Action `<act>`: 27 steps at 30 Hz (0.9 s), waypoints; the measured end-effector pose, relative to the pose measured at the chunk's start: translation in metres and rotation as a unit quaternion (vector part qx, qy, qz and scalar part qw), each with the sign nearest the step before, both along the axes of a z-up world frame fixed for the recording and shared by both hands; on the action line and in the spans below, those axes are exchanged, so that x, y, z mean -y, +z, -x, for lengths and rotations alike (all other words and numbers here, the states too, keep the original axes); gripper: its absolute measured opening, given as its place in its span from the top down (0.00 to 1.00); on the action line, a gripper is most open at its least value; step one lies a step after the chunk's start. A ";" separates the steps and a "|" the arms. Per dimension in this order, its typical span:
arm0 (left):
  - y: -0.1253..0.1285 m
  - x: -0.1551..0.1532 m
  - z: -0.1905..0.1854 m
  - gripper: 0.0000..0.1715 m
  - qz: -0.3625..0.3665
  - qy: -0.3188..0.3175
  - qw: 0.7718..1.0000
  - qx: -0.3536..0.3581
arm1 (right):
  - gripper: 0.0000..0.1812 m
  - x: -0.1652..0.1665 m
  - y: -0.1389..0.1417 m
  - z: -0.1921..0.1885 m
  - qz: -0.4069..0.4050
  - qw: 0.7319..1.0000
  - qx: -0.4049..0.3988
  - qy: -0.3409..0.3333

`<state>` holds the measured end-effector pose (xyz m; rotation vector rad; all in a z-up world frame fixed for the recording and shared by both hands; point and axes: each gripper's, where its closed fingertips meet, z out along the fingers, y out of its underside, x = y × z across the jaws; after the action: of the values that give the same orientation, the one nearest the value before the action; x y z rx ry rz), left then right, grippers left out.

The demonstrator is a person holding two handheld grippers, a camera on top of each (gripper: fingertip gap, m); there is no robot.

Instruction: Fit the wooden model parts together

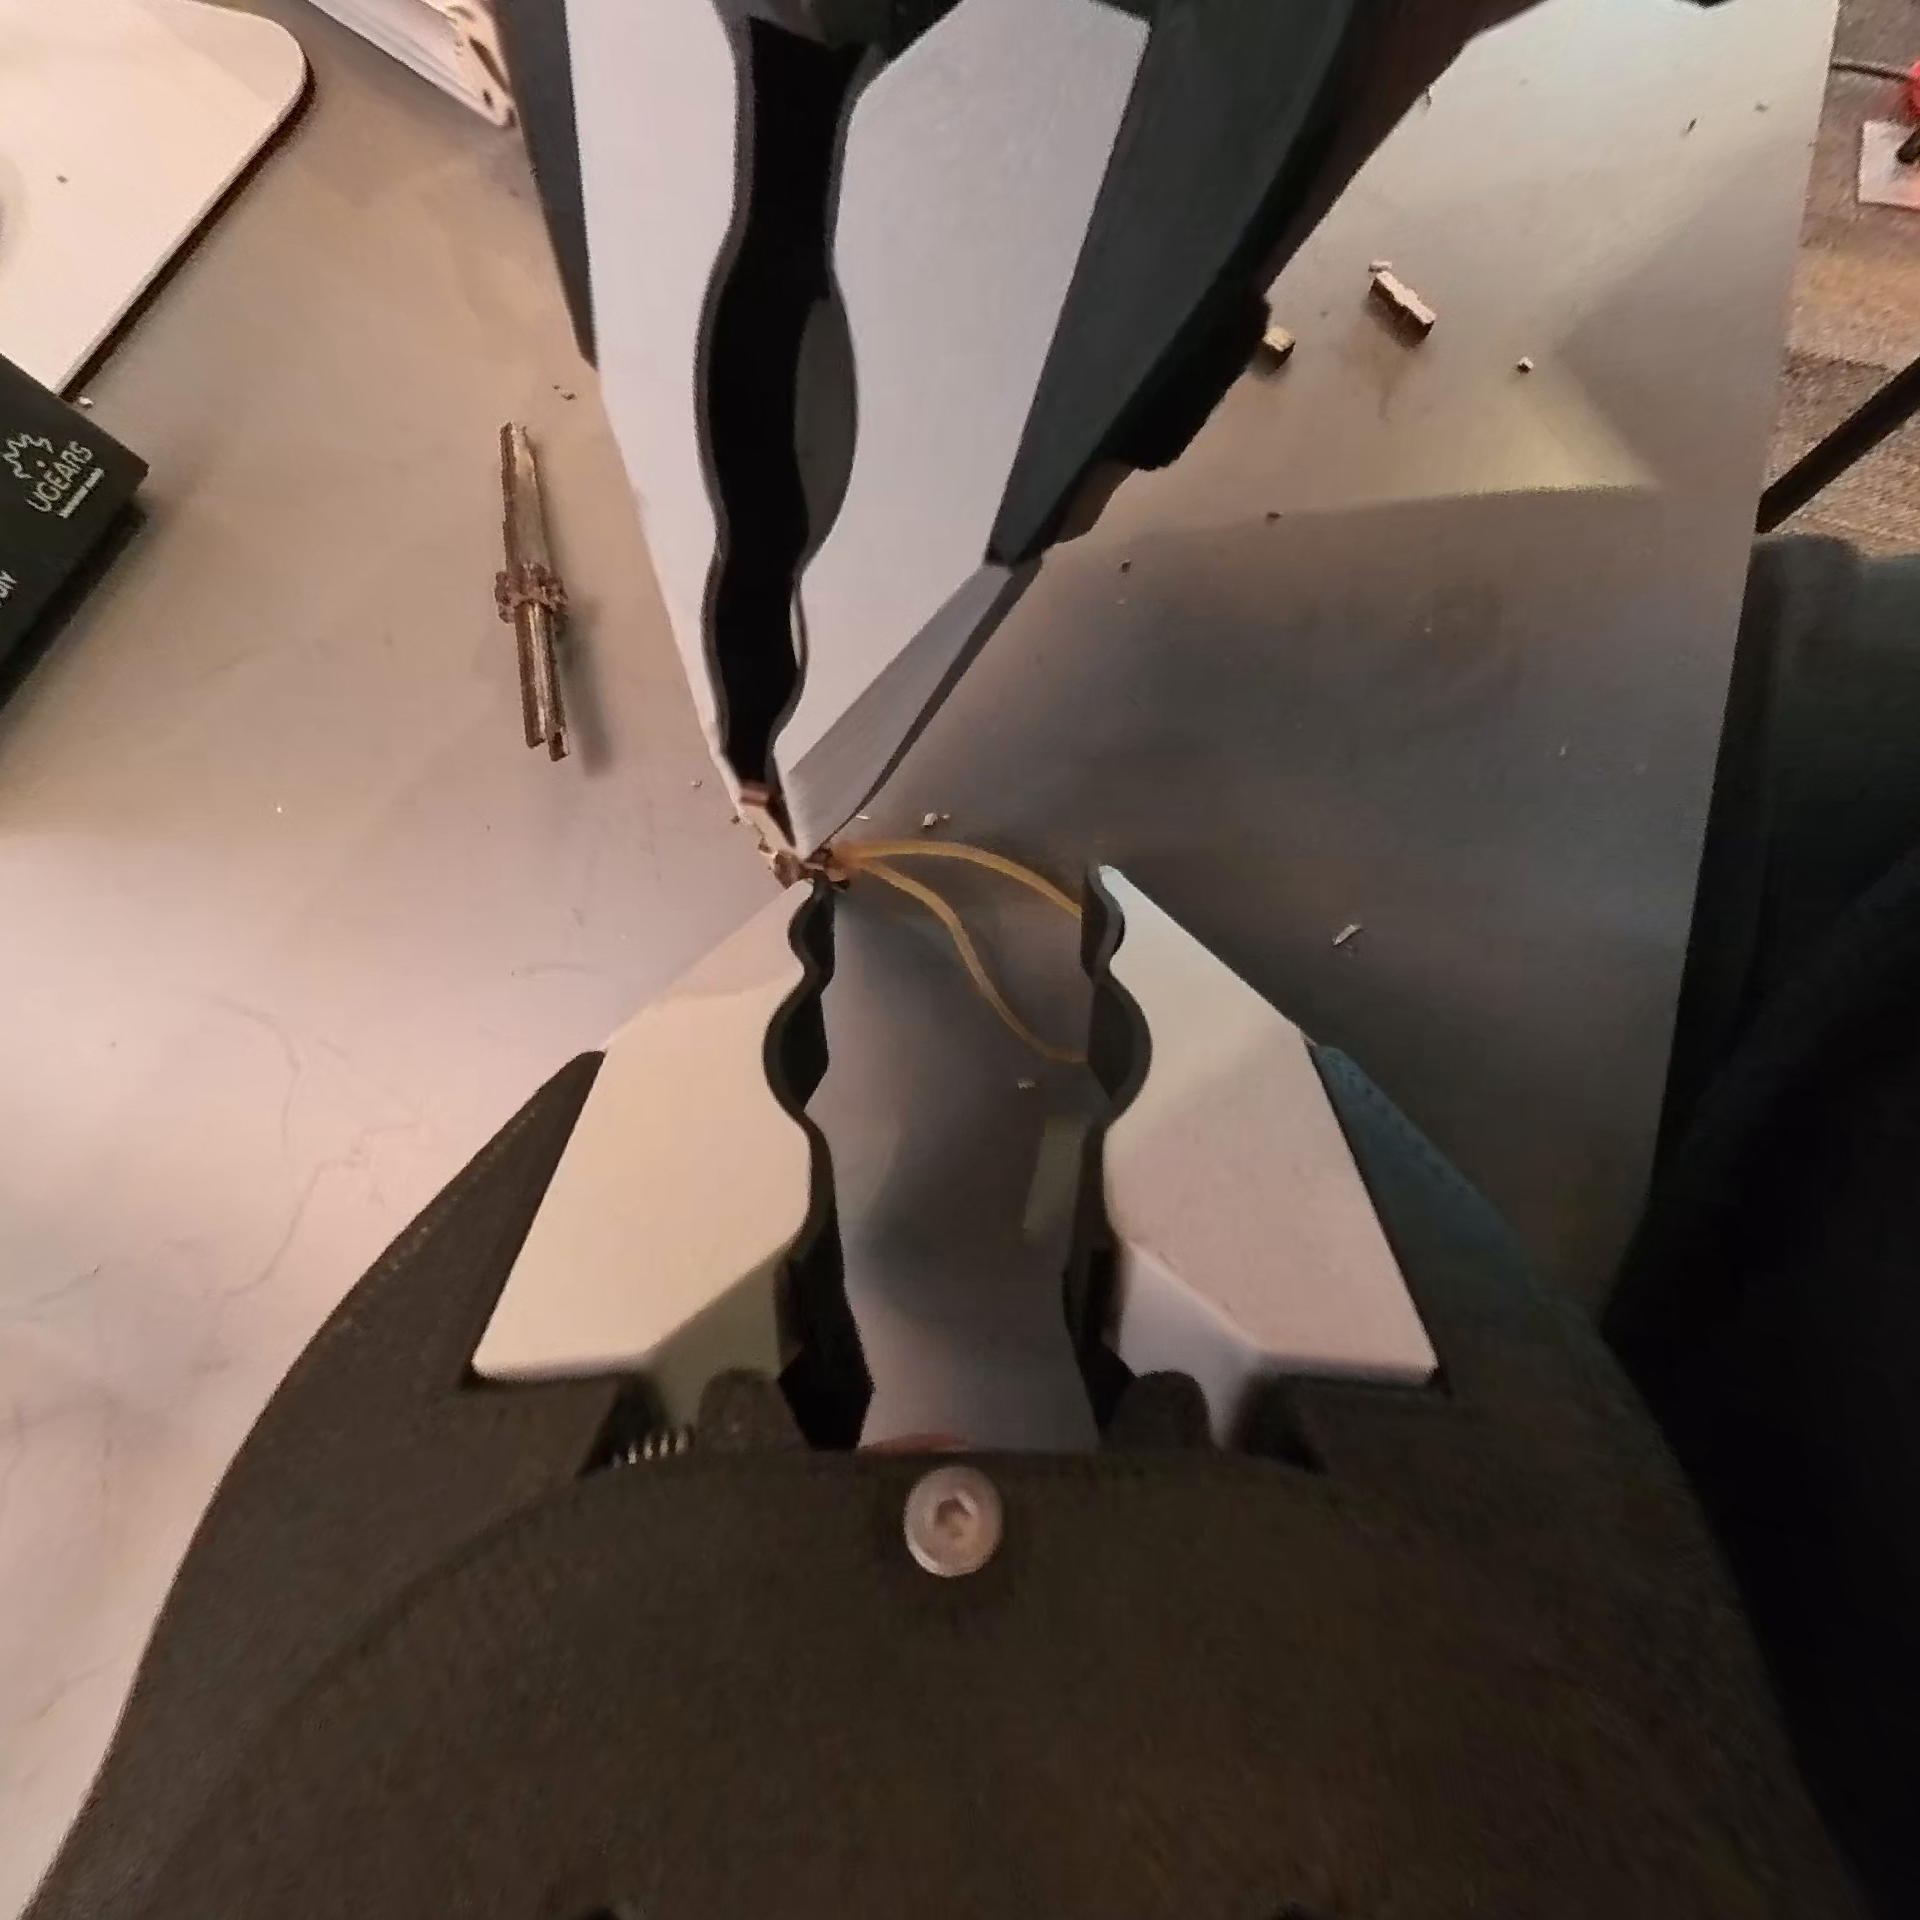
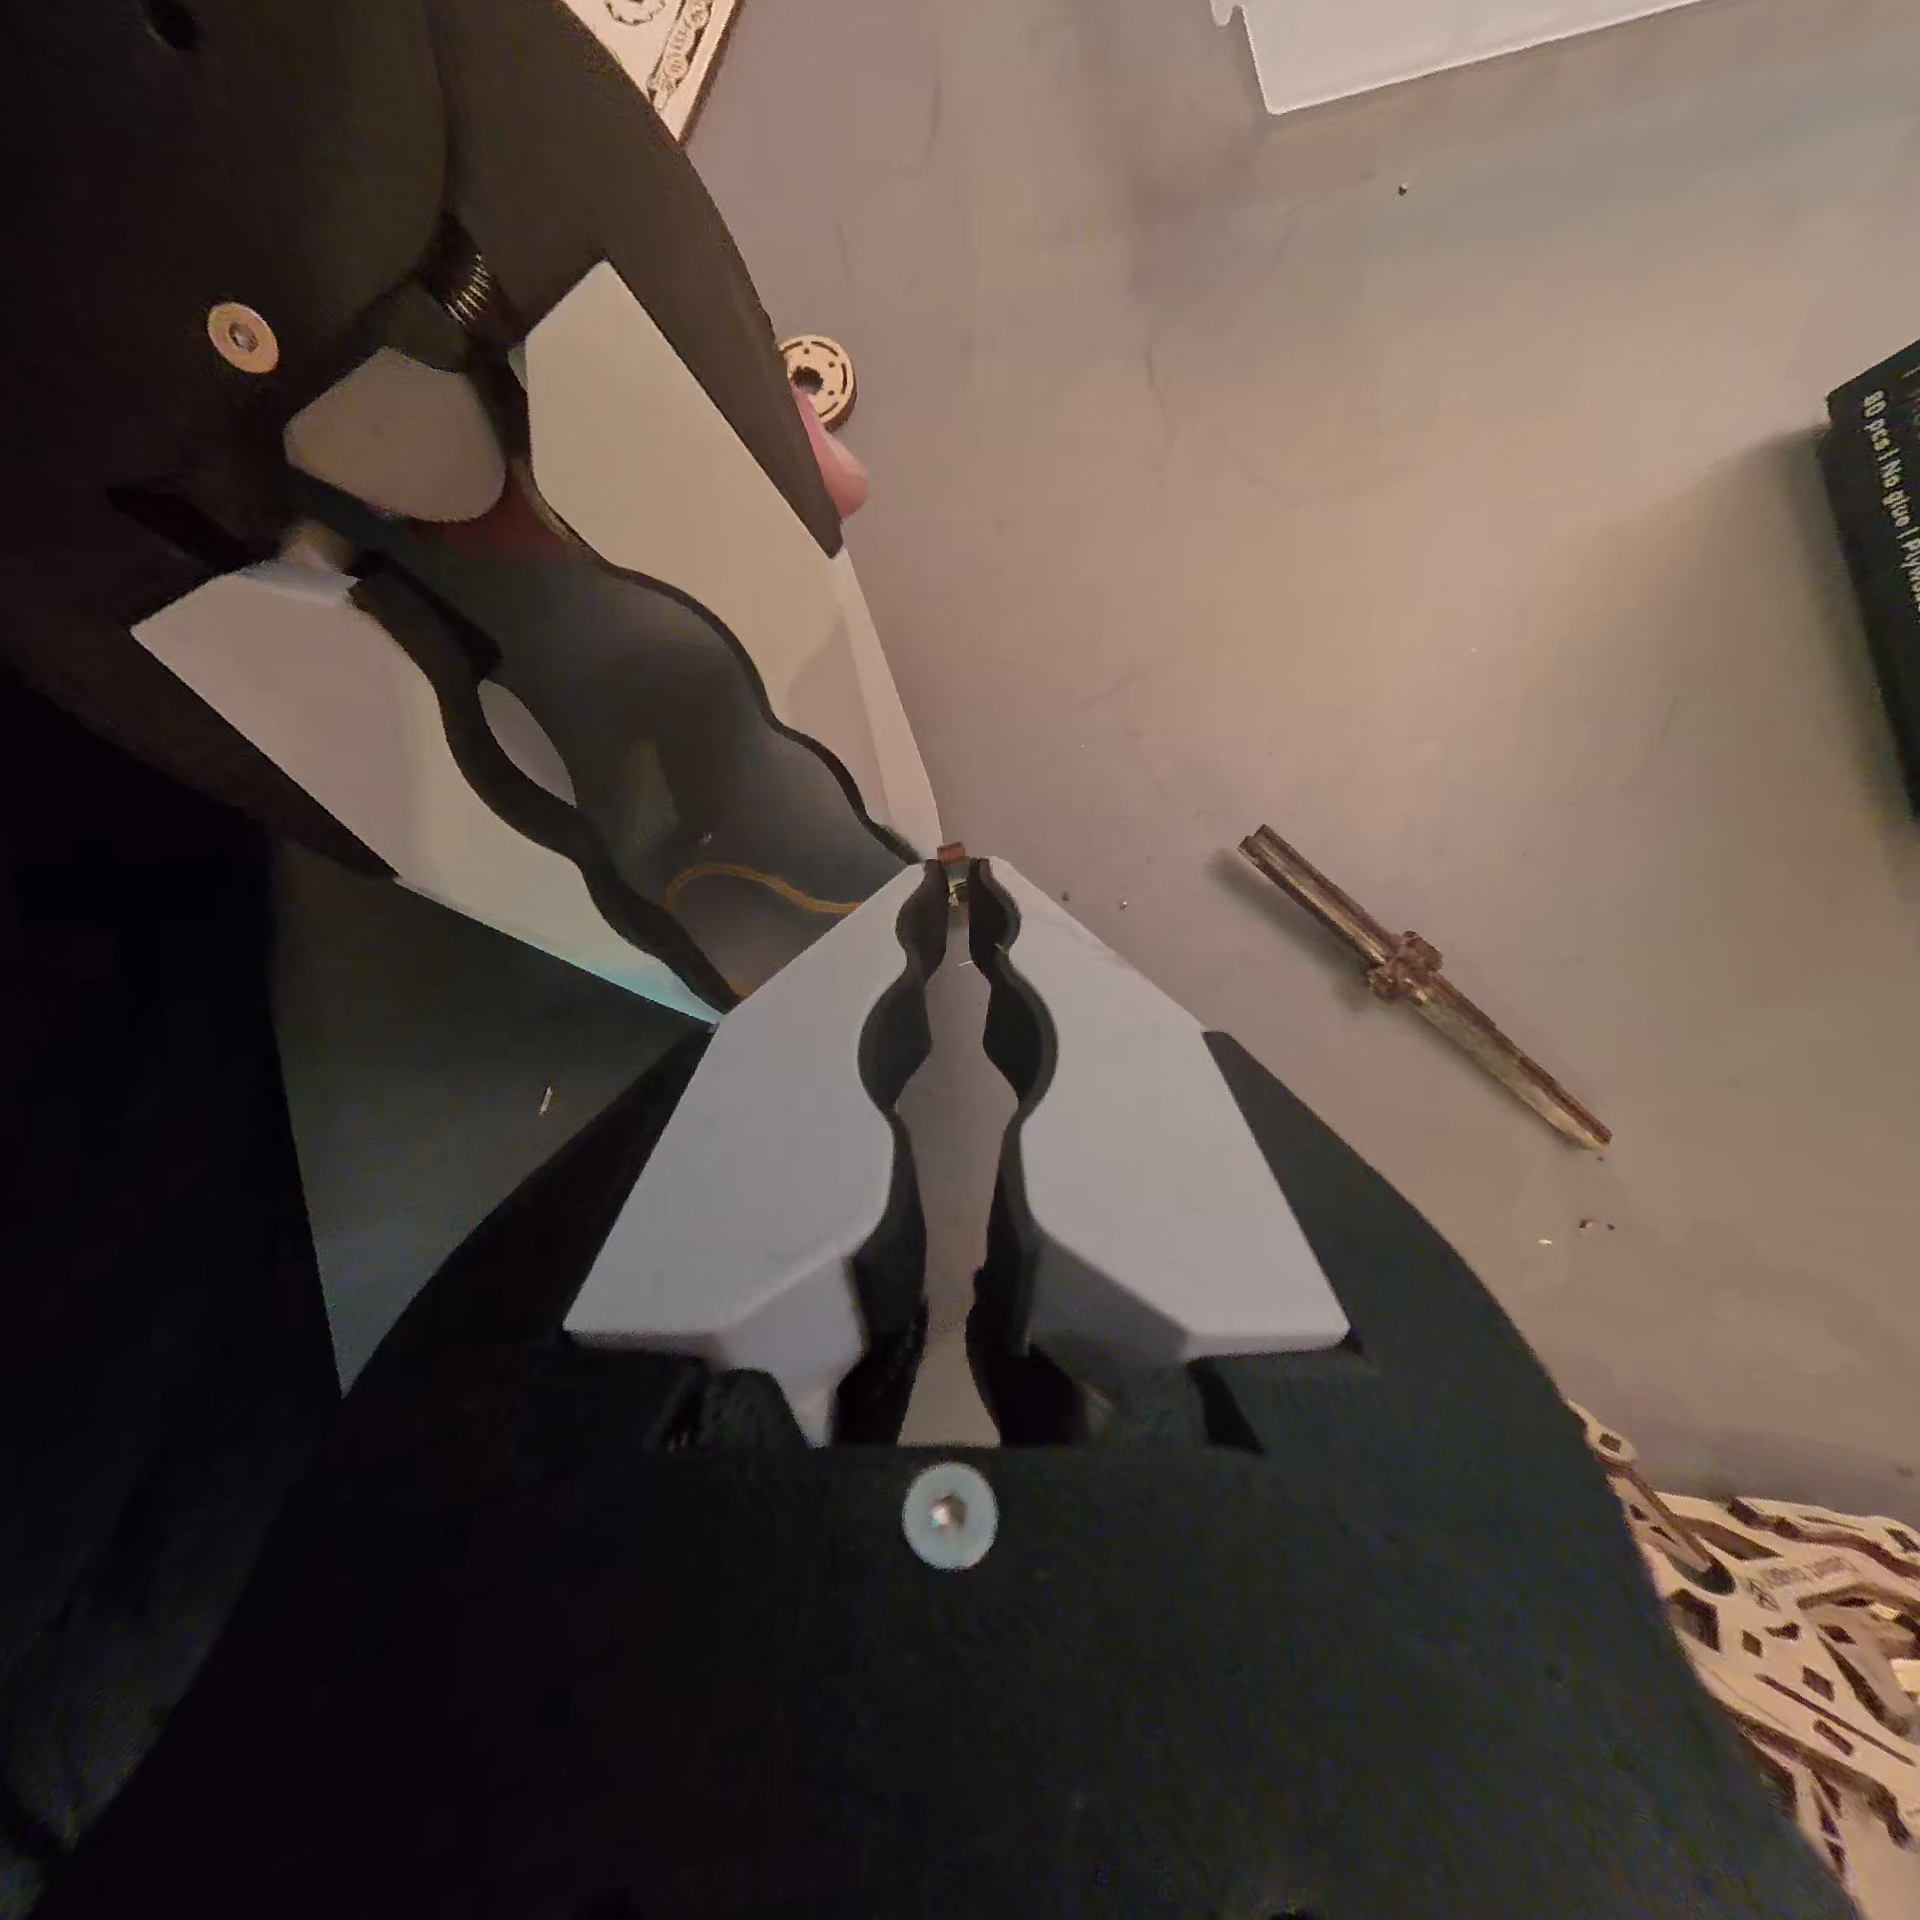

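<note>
Right tool (image 2: 958, 896) tips around small wooden part (image 2: 951, 854)

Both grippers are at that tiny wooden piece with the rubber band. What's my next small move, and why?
Probably keep the right gripper pinched on the small wooden piece and ease the open left gripper back: the rubber band hangs slack between the left fingers, looped from the piece.
</note>
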<state>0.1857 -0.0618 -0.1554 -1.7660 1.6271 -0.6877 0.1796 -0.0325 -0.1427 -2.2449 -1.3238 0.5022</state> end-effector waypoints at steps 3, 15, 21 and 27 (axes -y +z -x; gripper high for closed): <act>0.000 0.000 0.000 0.74 0.003 0.001 1.000 -0.001 | 0.99 0.000 0.000 0.000 0.001 1.000 0.003 0.004; 0.019 0.007 0.008 0.70 0.021 -0.014 0.999 0.039 | 0.87 -0.003 0.016 0.003 0.003 0.999 -0.037 0.004; 0.045 -0.022 0.050 0.70 -0.009 0.017 1.000 0.018 | 0.82 0.000 0.031 -0.007 -0.019 0.998 -0.066 -0.012; 0.012 -0.046 0.099 0.67 -0.002 0.079 0.993 -0.085 | 0.83 0.019 0.043 -0.037 -0.029 0.996 -0.074 -0.044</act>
<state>0.0865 -0.0161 -0.1434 -1.9723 1.5735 -0.4719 0.2169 -0.0517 -0.0997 -2.1622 -1.1462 0.5787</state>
